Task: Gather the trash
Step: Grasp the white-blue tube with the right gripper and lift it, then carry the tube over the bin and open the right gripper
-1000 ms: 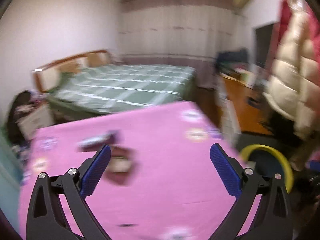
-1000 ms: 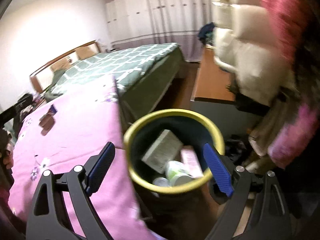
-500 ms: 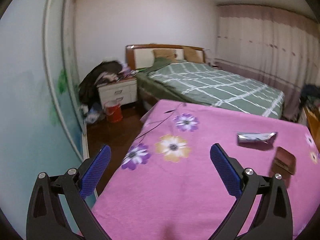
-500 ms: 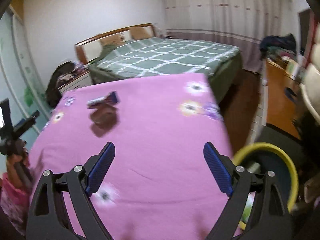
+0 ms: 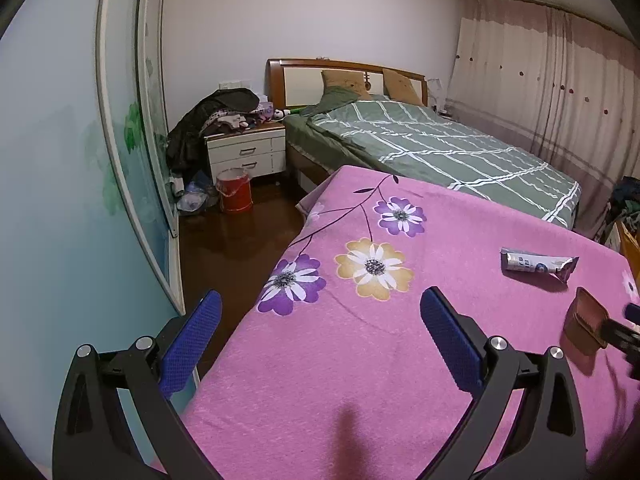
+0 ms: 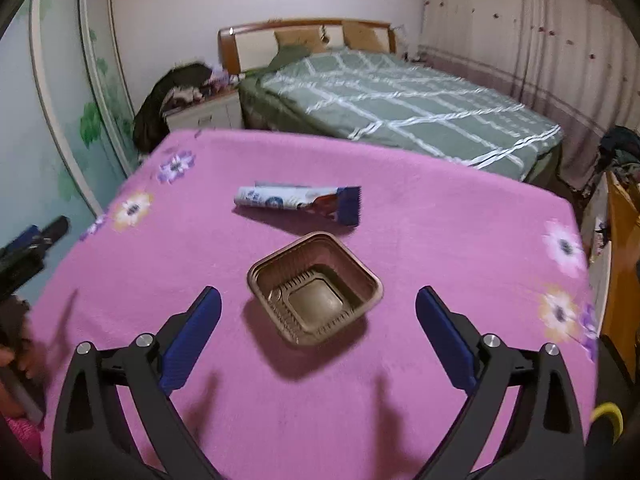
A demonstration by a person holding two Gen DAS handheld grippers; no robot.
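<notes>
A brown plastic tray lies on the pink flowered tablecloth, just ahead of my open, empty right gripper. A blue-and-white snack wrapper lies beyond the tray. In the left wrist view the tray and the wrapper sit far right. My left gripper is open and empty over the table's left part, near its edge. The right gripper's tip shows beside the tray there.
A yellow bin rim shows at the table's lower right. A green bed, a white nightstand piled with clothes, a red bucket on the floor and a wooden desk surround the table.
My right gripper swung from over the yellow bin back to the table and now sits close to the brown tray. My left gripper turned left toward the table's left edge.
</notes>
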